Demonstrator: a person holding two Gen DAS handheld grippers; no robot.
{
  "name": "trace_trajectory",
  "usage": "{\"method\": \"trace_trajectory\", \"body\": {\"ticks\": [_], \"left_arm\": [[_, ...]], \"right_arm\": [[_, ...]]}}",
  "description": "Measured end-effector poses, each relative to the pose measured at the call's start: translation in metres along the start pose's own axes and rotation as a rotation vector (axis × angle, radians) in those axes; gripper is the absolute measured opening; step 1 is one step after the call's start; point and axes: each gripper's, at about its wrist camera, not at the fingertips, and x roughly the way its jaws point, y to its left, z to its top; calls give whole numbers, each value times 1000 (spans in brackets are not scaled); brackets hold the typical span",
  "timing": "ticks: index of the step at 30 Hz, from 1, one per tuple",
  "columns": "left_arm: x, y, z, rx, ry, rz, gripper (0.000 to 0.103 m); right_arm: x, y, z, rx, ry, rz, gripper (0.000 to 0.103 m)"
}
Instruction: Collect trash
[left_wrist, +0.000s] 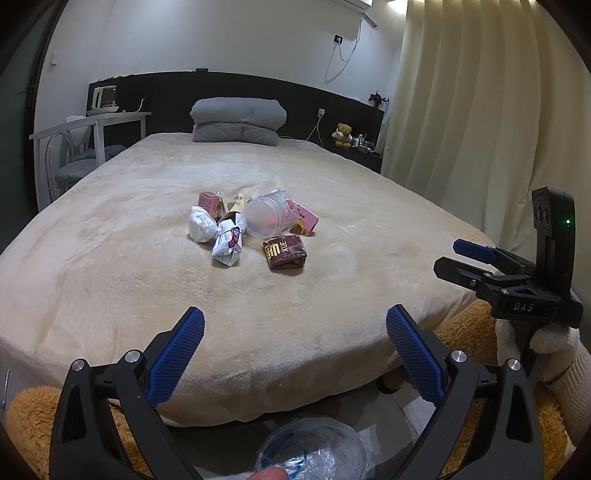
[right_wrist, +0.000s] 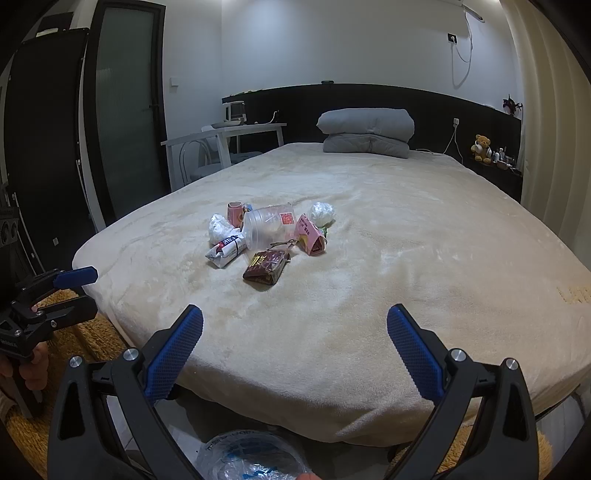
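Observation:
A pile of trash lies mid-bed: a clear plastic cup (left_wrist: 266, 216) (right_wrist: 269, 226) on its side, a brown wrapper (left_wrist: 284, 252) (right_wrist: 266, 267), a white printed wrapper (left_wrist: 228, 246) (right_wrist: 226, 252), a crumpled white bag (left_wrist: 201, 224) (right_wrist: 218, 228), pink cartons (left_wrist: 305, 218) (right_wrist: 309, 236) and a white paper ball (right_wrist: 322, 214). My left gripper (left_wrist: 295, 325) is open and empty at the bed's near edge. My right gripper (right_wrist: 295, 325) is open and empty too. Each shows in the other's view, the right (left_wrist: 458, 258) and the left (right_wrist: 88, 288).
The beige bed (left_wrist: 295, 295) fills the view, with a folded grey quilt (left_wrist: 238, 120) at the head. A plastic-lined bin (left_wrist: 314, 450) (right_wrist: 255, 458) stands on the floor below the grippers. A white desk (left_wrist: 92, 122) is at the left, curtains (left_wrist: 480, 110) at the right.

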Motion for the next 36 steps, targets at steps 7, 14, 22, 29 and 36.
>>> {"method": "trace_trajectory", "body": {"ticks": [7, 14, 22, 29, 36], "left_arm": [[-2, 2, 1, -7, -8, -10, 97], [-2, 3, 1, -5, -6, -15, 97], [-2, 2, 1, -7, -9, -16, 97], [-2, 3, 1, -13, -11, -15, 97], [-2, 4, 0, -14, -13, -16, 97]], "right_arm": [[0, 1, 0, -2, 1, -1, 99], [1, 0, -1, -5, 0, -2, 99], [0, 0, -1, -7, 0, -2, 99], [0, 0, -1, -7, -1, -4, 99], [0, 0, -1, -9, -1, -3, 99]]}}
